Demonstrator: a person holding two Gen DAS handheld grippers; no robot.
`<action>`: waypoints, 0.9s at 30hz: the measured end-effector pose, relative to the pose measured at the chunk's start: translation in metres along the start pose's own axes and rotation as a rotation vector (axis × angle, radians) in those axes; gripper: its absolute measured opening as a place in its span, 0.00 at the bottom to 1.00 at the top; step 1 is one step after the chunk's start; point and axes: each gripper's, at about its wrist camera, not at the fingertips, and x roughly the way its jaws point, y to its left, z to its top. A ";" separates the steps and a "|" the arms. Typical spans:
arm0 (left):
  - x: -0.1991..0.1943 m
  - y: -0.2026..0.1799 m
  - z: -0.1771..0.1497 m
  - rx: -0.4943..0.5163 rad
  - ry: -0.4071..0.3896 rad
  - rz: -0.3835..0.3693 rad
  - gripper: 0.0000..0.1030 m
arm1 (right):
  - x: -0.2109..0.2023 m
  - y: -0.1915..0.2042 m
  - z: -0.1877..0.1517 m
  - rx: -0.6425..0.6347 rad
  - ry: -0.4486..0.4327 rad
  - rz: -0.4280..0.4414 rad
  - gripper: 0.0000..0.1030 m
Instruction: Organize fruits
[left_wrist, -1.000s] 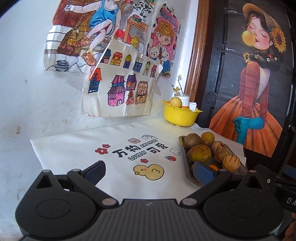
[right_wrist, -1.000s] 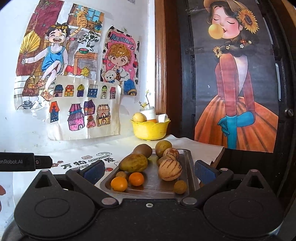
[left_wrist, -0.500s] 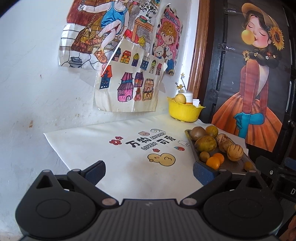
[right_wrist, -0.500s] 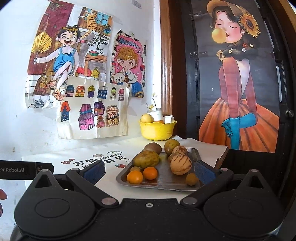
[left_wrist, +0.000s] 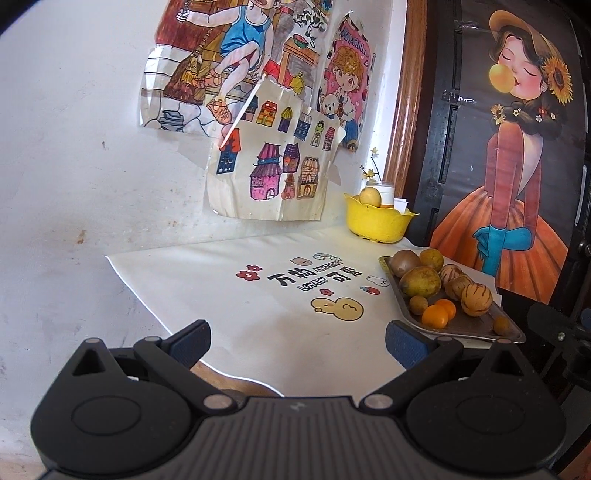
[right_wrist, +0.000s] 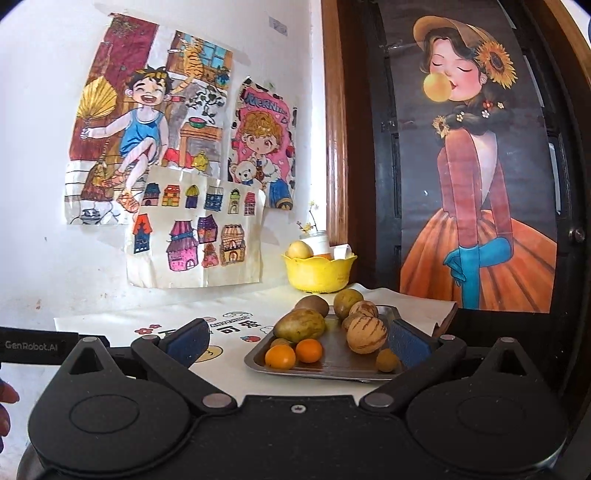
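Both hand-held grippers have backed off since a sec ago. Right hand-held gripper (right_wrist: 295, 341) wide, empty, w/ metal tray (right_wrist: 328, 363) of fruit just ahead; left hand-held gripper (left_wrist: 297, 341) wide, empty, tray (left_wrist: 465, 325) front-right. Yellow bowl (right_wrist: 319, 273) beyond holds one fruit. Sorting stage unclear.

"GenRobot.AI" on left gripper (right_wrist: 37, 347); "LOVELY" on tablecloth (left_wrist: 221, 288).

left gripper (left_wrist: 297, 341) drawn back from metal tray (left_wrist: 476, 326), right gripper (right_wrist: 297, 341) likewise
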 end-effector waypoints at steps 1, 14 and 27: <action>0.000 0.001 0.000 -0.004 0.002 0.003 1.00 | -0.001 0.001 -0.001 -0.003 0.001 0.001 1.00; 0.003 0.001 -0.011 0.040 0.033 -0.010 1.00 | 0.007 0.000 -0.015 0.005 0.081 0.017 1.00; 0.015 0.002 -0.018 0.065 0.072 -0.007 1.00 | 0.025 -0.003 -0.029 0.026 0.173 0.025 1.00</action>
